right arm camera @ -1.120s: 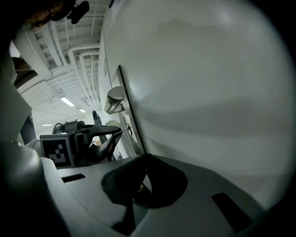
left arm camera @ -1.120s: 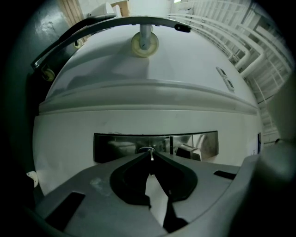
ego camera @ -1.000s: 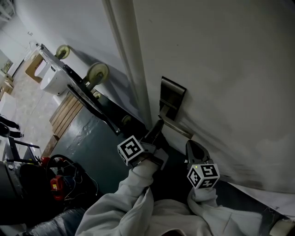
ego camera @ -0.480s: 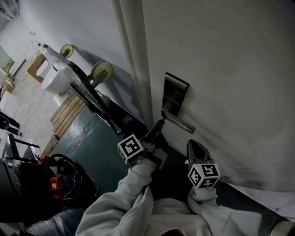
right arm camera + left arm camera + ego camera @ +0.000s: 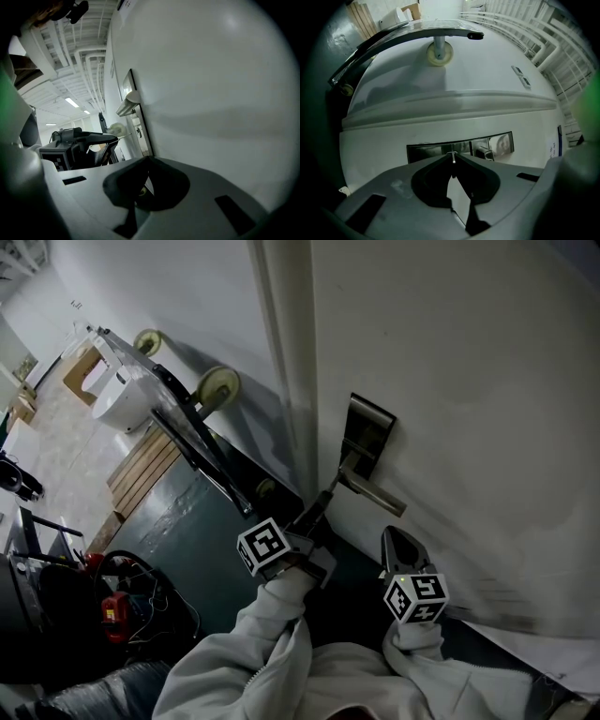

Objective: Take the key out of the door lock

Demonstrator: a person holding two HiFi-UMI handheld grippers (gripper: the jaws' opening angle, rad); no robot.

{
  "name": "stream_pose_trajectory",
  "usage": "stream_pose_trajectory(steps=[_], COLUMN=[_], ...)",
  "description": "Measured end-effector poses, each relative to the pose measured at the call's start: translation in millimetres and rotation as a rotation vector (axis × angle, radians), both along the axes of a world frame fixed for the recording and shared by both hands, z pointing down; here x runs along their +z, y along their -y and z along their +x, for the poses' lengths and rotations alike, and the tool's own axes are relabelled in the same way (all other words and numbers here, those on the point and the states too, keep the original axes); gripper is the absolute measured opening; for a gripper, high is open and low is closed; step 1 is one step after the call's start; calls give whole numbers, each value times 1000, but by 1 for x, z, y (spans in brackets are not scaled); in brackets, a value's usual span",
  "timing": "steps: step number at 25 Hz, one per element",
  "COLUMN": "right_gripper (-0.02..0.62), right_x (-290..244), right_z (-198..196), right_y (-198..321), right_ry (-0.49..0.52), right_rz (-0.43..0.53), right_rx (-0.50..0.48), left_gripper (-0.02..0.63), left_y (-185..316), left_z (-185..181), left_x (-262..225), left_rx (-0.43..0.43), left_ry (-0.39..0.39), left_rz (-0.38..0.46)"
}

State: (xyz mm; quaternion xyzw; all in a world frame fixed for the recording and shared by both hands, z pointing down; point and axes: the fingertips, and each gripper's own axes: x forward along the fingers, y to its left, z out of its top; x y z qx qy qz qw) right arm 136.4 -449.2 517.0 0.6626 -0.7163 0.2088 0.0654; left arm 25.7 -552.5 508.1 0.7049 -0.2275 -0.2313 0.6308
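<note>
Left claw (image 5: pixel 324 503) farther back, key (image 5: pixel 453 158) between tips

Head view steeply down, gripper views close, sharing lock plate (image 5: pixel 367 430)

Thin silver key (image 5: pixel 453 157) edge-on; lock plate (image 5: pixel 426 152) behind

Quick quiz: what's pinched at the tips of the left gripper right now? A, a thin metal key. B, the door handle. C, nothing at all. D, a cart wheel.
A: in the left gripper view the left gripper has its jaws closed together on a thin metal key, right in front of the door's lock plate.
</note>
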Motion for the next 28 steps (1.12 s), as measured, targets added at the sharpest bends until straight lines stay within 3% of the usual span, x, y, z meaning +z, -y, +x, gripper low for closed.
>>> stream_pose_trajectory(steps=[15,28], right_gripper=[52,52], right_x=[2,3], right_z=[-21,-31], right_y=[15,23], right_ry=[-16,-18], right_rz=[-13,-14], right_rx=[-83,-132], left_gripper=[26,26], left_y=[-4,-5], left_z=[-41,-84], left_x=[12,30], left_rx=[-8,-41], left_ry=[171,530], left_rz=[96,264])
